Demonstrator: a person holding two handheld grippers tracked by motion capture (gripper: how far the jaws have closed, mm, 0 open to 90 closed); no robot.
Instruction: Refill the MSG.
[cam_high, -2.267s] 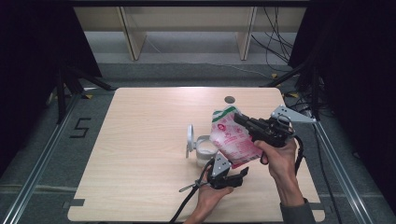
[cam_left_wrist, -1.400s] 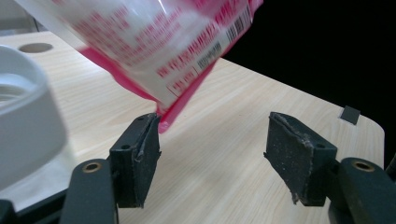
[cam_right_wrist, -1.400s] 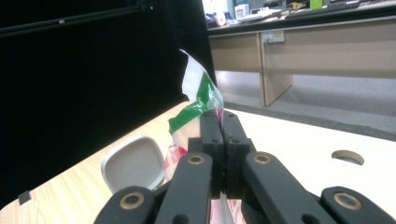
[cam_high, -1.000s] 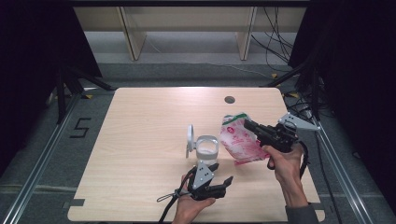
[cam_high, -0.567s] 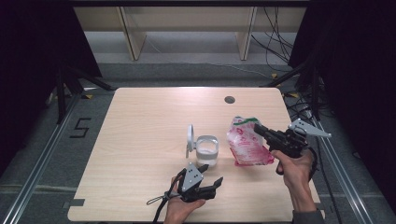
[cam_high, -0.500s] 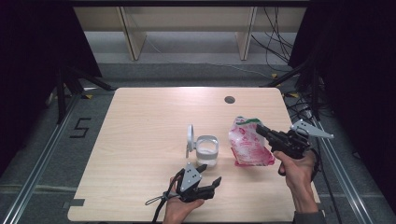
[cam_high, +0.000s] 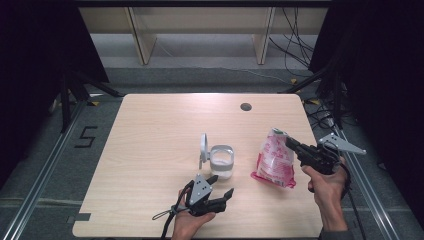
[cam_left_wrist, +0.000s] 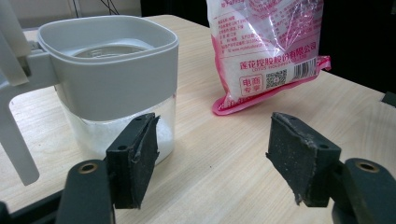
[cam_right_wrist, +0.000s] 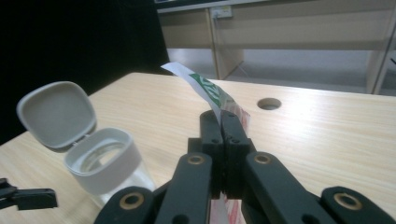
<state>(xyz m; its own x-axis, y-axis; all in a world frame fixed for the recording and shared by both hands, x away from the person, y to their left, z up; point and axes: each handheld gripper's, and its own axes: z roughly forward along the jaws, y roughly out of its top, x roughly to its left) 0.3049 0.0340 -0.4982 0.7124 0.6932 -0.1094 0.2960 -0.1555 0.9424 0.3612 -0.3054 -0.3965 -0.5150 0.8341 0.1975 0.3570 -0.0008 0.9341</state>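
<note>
Left gripper (cam_high: 223, 187) low over the worktop (cam_high: 150, 150) near its front edge, jaws apart, nothing between them; it points at the jar (cam_high: 221, 161), just short of it and not touching. Jar stands upright mid-worktop: clear body, some white powder in the bottom, grey collar, hinged lid (cam_high: 203, 148) flipped open and standing up on its left side. Right of the jar, apart from it, the pink-and-white bag (cam_high: 275, 160) stands on its bottom edge on the worktop. Right gripper (cam_high: 291, 144) clamped tight on the bag's top corner, holding it up. Small round hole (cam_high: 245, 106) in the worktop near the far edge.
</note>
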